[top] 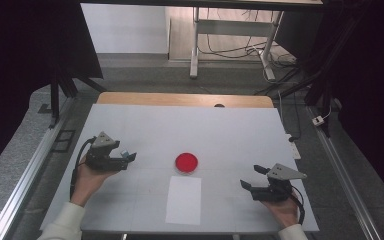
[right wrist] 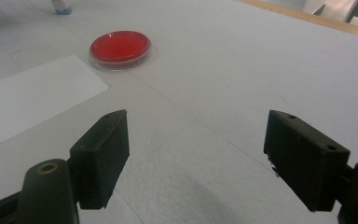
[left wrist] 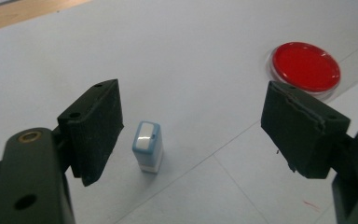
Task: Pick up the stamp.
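Left gripper (top: 130,156): released, jaws spread wide; in the left gripper view (left wrist: 193,128) they stand to either side of a small blue-and-white stamp (left wrist: 147,145), touching neither jaw.
Stamp position: upright on the white table cover (top: 220,130), nearer the left-hand jaw in the left gripper view; in the high view (top: 125,153) it is a tiny pale speck at the jaw tips, its shape too small to make out there.
Right gripper (top: 253,176): released, jaws wide apart over bare cover (right wrist: 196,140), grasping nothing.
Red dish (top: 186,162): round and shallow with a clear rim, near the table's middle, between the two grippers and well apart from both.
White sheet (top: 184,199): lies just in front of the dish, on the person's side; whether the two touch cannot be told.
Cut off: in the right gripper view the stamp (right wrist: 62,6) is clipped by the top edge, only its base showing.
Hidden: the person's hands sit under the gripper bodies; the left hand (top: 87,182) shows below its gripper.
Open room: wide bare cover beyond the dish up to the wooden far edge (top: 180,99).
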Tool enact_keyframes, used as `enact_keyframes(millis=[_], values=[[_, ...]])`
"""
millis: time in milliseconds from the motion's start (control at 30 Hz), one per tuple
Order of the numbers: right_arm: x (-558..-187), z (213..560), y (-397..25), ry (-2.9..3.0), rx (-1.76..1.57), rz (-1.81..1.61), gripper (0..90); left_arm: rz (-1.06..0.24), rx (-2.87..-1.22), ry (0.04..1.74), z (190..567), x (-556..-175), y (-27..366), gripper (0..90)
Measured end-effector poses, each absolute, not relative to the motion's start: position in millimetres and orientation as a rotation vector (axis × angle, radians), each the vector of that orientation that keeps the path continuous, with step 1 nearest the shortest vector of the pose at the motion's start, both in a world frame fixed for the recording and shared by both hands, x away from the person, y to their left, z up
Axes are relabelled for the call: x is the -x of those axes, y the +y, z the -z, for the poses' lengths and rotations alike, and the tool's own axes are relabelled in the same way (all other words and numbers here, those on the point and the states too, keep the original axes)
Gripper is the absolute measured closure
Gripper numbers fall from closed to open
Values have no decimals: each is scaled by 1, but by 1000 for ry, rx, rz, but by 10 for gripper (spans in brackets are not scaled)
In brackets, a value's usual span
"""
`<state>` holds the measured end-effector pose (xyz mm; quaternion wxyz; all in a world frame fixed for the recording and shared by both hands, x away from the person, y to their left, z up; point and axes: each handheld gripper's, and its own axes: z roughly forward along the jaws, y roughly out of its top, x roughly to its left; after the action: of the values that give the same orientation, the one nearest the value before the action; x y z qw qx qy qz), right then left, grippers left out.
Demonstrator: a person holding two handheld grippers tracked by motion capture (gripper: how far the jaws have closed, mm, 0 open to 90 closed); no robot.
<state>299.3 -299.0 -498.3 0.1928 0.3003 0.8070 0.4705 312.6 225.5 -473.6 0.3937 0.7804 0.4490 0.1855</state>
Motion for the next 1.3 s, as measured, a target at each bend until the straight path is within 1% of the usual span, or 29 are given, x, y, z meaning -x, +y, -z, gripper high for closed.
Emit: enact_keyframes(millis=[133, 200, 367, 600, 867, 1100, 1300], values=[[-299, 498, -301, 2266, -843, -1320, 217, -493, -2026, 1126, 480, -318, 226, 229], [-299, 498, -301, 2263, -847, -1317, 217, -476, -2024, 1139, 482, -320, 228, 237], [-299, 498, -300, 2259, -854, -1318, 218, -503, -2041, 1146, 487, -321, 230, 265], [-303, 501, -298, 2271, -846, -1323, 218, -505, -2053, 1154, 493, -322, 234, 315], [-302, 501, -299, 2272, -843, -1316, 220, -515, -2081, 1161, 502, -326, 236, 351], [-302, 502, -299, 2272, -845, -1313, 221, -525, -2103, 1167, 508, -329, 236, 365], [-302, 502, -299, 2279, -849, -1309, 222, -515, -2111, 1158, 513, -331, 238, 409]])
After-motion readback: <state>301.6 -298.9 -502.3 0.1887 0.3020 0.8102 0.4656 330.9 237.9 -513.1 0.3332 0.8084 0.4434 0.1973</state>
